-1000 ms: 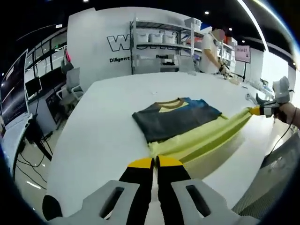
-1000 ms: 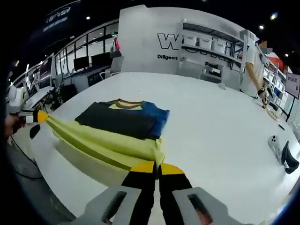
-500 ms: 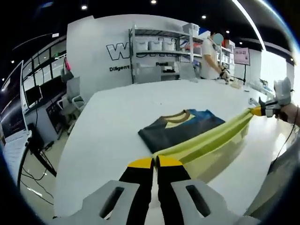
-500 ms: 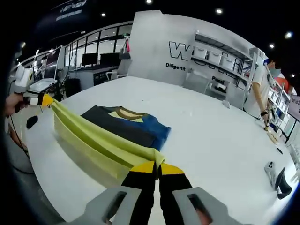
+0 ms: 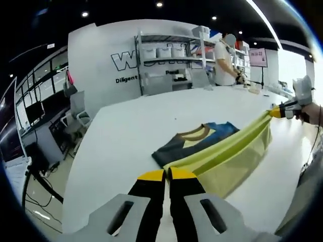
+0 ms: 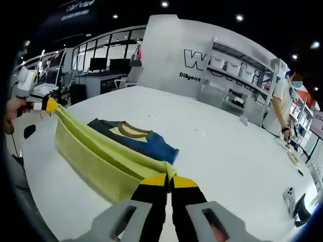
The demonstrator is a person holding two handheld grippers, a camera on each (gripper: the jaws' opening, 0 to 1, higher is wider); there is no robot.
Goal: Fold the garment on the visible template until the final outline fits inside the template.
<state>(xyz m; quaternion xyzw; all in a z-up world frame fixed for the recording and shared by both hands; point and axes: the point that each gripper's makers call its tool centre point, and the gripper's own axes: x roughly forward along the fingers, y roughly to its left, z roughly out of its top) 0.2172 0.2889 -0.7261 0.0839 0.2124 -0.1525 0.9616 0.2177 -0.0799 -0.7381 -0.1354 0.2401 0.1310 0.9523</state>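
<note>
Garment (image 5: 222, 154) lies mid-desk, its yellow-green lower part lifted off the white desk (image 5: 136, 126) and stretched taut between both grippers. Left gripper (image 5: 166, 174): jaws closed tight on one yellow-green corner. Right gripper (image 6: 168, 177): jaws closed tight on the opposite corner. The raised fabric hangs as a sagging band. Dark and blue upper part with brown collar (image 6: 132, 130) rests flat on the desk beyond the band.
</note>
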